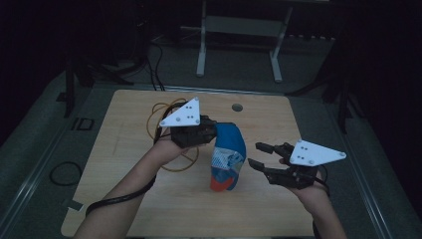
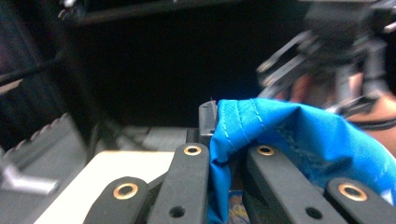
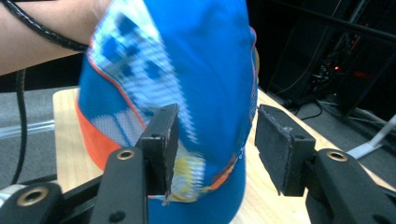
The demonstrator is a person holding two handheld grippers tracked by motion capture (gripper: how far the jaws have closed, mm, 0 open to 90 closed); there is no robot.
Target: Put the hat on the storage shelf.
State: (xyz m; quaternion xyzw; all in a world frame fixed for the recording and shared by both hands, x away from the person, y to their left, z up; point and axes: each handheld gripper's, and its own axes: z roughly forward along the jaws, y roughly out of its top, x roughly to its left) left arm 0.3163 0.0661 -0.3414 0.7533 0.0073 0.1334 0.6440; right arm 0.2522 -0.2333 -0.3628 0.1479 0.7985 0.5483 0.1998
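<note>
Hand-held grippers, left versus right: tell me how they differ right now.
The left hand-held gripper is shut on the blue cap; the right hand-held gripper is open, holding nothing. The left pinches the cap's edge, holding it up; the right stands just beside the cap. Both carry grey three-cornered plates.

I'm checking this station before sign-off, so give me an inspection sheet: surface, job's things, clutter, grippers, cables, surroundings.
Surface: light wooden table, round hole near the far edge.
Job's things: blue cap with an orange brim, held up over the table.
Clutter: nothing seen.
Grippers: left hand-held gripper shut on the cap's blue fabric; right hand-held gripper open, jaws either side of the cap in its own view, pads not pressing.
Cables: yellow cable looped on the table; black cable along the left forearm.
Surroundings: dark room, white frame beyond the table.
</note>
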